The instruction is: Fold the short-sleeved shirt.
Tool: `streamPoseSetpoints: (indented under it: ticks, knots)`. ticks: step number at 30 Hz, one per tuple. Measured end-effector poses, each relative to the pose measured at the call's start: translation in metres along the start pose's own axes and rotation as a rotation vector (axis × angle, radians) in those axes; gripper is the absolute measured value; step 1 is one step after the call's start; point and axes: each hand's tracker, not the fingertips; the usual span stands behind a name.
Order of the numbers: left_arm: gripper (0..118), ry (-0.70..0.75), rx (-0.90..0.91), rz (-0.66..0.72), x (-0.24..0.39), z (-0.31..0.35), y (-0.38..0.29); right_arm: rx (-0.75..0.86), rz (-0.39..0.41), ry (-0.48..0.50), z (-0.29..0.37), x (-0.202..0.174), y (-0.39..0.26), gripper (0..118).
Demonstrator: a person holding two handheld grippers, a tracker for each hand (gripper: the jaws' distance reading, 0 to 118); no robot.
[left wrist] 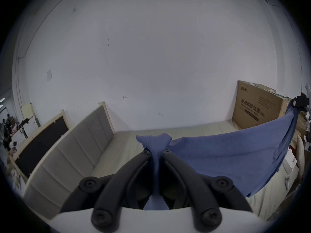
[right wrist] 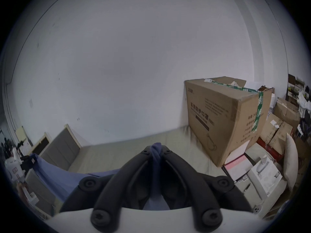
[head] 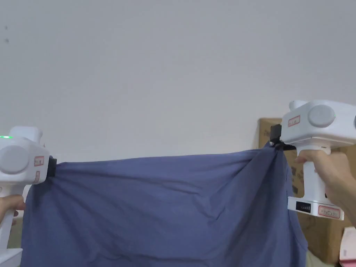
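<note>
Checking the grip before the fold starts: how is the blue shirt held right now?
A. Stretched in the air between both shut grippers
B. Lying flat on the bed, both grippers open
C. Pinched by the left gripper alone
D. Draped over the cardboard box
A: the blue shirt hangs spread between the left gripper and right gripper, each with fabric bunched between its jaws.
</note>
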Motion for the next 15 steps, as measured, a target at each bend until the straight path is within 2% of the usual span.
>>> streamPoseSetpoints:
  ticks: [2,6,9,15]
  knots:
    - [5,0.023,0.035,-0.013,-0.002,-0.008,0.023,0.016,-0.021,0.017,-0.010,-0.007,0.021,6]
    - [5,0.029,0.111,0.037,-0.012,-0.017,0.072,0.094,-0.001,0.020,-0.014,-0.027,0.064,6]
    - [5,0.070,0.174,0.017,-0.016,-0.015,0.100,0.152,-0.014,0.046,-0.004,-0.038,0.091,6]
    - [5,0.117,0.272,0.017,-0.017,-0.011,0.114,0.208,-0.017,0.042,0.002,-0.051,0.111,6]
